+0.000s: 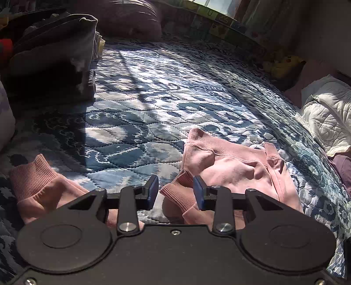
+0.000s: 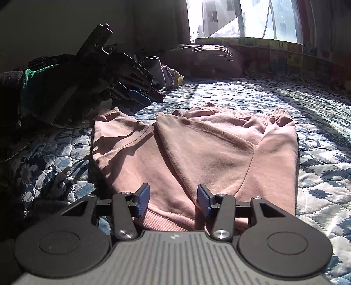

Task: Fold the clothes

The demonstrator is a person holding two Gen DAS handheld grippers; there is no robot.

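A pink sweatshirt (image 2: 197, 149) lies flat on the blue patterned quilt (image 2: 324, 175), with its sleeves laid inward over the body. My right gripper (image 2: 173, 198) is open just above the ribbed hem (image 2: 162, 221) at the near edge. In the left wrist view, my left gripper (image 1: 176, 188) is open, and a ribbed pink cuff (image 1: 177, 193) lies on the bed between and below its fingers. A second cuff (image 1: 30, 177) lies at the lower left, and the bunched pink sweatshirt body (image 1: 237, 173) is to the right. The right wrist view shows the left gripper (image 2: 140, 97) held by a gloved hand (image 2: 54, 92) beyond the sweatshirt's far left corner.
A stack of dark clothes (image 1: 54, 57) sits at the far left of the bed, with a dusky pillow (image 1: 131, 19) behind it. A white quilt (image 1: 324, 118) and a yellow plush toy (image 1: 283, 63) lie at the right edge. A bright window (image 2: 241, 17) is beyond the bed.
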